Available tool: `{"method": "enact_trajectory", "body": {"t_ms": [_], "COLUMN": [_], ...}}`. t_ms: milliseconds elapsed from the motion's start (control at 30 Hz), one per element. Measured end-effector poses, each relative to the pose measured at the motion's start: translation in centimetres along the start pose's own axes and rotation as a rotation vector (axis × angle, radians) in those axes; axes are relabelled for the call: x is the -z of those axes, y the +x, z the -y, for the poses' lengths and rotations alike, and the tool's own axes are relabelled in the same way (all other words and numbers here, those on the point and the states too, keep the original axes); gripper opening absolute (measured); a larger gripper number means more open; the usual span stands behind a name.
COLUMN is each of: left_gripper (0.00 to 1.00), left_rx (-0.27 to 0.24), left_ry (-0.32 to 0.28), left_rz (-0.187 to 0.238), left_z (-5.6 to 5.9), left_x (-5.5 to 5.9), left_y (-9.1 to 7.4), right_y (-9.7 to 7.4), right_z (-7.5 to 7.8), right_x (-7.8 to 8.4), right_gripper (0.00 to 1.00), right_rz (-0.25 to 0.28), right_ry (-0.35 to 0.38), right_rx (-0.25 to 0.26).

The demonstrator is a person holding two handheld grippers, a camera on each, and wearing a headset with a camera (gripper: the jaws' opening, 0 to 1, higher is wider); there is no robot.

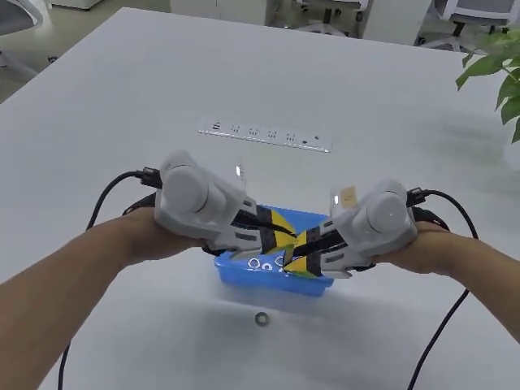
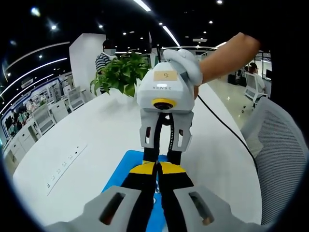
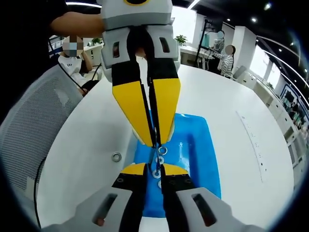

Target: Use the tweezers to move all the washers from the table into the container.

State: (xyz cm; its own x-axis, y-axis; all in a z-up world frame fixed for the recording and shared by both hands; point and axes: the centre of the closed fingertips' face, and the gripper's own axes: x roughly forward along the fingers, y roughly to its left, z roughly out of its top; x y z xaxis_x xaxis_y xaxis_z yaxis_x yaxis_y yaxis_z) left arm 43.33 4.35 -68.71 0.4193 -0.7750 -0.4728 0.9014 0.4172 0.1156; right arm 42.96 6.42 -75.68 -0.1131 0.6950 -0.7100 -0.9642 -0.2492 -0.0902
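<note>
Same build on left gripper (image 1: 286, 230) and right gripper (image 1: 294, 253) — pale grey rounded housings, slotted grey finger mounts, black jaws capped yellow. A black cable (image 1: 110, 195) loops off each rear. Small tan square label (image 1: 348, 197) on the right housing.

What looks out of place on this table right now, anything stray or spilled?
One washer lies alone on the white table, just outside the near wall of the blue container, while other washers sit inside it. Nothing looks spilled or damaged.
</note>
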Motion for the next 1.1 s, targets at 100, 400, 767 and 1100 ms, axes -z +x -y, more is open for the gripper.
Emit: {"method": "enact_trajectory", "body": {"t_ms": [100,400,767,1100], "left_gripper": [0.05,0.05,0.05,0.05], "left_rx": [-0.005,-0.012,-0.025,-0.034], "left_ry": [0.0,-0.001,-0.008,-0.003], "left_rz": [0.008,0.007,0.007,0.001], "left_z": [-0.1,-0.3,0.0,0.1], "left_x": [-0.3,-0.6,-1.4,-2.1], "left_y": [-0.3,-0.9,-1.7,-2.6], "right_y": [-0.2,-1.0,-2.8,-4.1], "right_z": [0.0,0.1,-0.5,-1.2], "right_x": [-0.2,-0.6,-0.8,-0.7], "right_gripper": [0.14,0.21,0.3,0.42], "right_rz": [0.001,0.012,0.025,0.034], "right_ry": [0.002,0.02,0.051,0.102], "right_rx": [0.004,0.029,0.073,0.113]}}
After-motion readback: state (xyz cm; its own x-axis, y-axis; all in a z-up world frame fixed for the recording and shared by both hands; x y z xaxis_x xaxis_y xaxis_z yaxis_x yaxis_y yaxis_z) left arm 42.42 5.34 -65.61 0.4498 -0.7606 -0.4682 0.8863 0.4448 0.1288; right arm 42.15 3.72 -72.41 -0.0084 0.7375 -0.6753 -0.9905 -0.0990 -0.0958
